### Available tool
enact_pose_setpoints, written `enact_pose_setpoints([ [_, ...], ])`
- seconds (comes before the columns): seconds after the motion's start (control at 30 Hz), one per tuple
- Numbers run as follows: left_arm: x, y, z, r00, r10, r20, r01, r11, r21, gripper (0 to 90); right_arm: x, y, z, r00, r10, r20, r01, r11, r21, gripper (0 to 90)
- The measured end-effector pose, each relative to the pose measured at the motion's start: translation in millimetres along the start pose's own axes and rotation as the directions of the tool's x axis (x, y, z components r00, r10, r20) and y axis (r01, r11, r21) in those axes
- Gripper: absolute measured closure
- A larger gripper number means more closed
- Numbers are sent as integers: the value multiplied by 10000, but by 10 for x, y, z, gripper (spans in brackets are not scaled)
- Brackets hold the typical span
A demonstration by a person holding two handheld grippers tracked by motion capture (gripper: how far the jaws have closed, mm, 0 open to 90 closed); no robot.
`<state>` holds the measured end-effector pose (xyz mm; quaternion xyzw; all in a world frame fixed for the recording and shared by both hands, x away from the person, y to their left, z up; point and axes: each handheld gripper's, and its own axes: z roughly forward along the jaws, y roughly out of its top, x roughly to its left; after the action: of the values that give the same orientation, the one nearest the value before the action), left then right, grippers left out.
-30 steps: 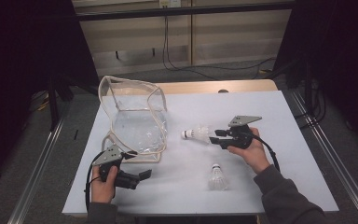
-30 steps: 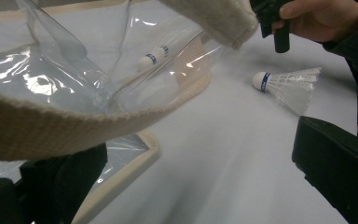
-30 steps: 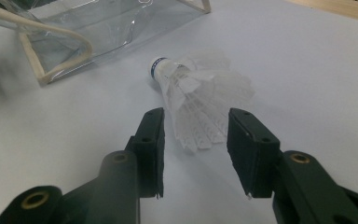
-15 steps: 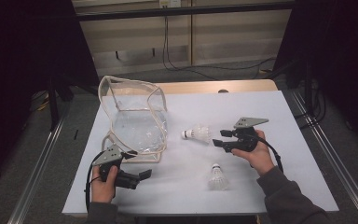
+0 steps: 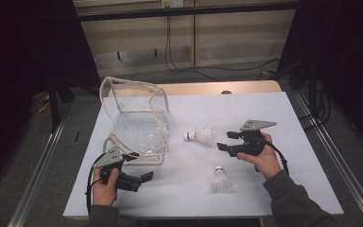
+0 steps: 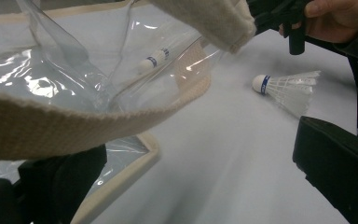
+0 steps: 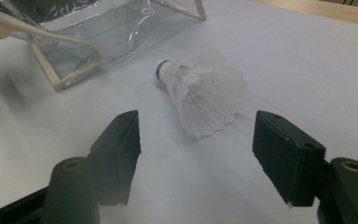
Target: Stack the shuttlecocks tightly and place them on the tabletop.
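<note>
Both grippers, the left gripper (image 5: 144, 177) and the right gripper (image 5: 223, 142), are black with grey three-cornered top plates, black cables and blocky jaws; the right arm wears a grey sleeve (image 5: 295, 203).

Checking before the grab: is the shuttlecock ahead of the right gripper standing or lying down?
Lying down. The shuttlecock rests on its side on the table, between the open right gripper's jaws.

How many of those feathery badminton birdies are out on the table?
2. One shuttlecock lies just ahead of the open right gripper; the other shuttlecock lies nearer the person. None visible inside the clear bag.
</note>
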<state>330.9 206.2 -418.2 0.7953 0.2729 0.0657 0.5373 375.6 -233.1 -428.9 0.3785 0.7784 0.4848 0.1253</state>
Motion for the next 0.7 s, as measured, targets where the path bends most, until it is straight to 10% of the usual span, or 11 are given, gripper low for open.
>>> enact_pose_setpoints([
  [0.7,-23,-11,-32,10000,52,-67,-52,10000,10,29,65,-35,-58,9999,119,-68,-120,9999,-74,153],
])
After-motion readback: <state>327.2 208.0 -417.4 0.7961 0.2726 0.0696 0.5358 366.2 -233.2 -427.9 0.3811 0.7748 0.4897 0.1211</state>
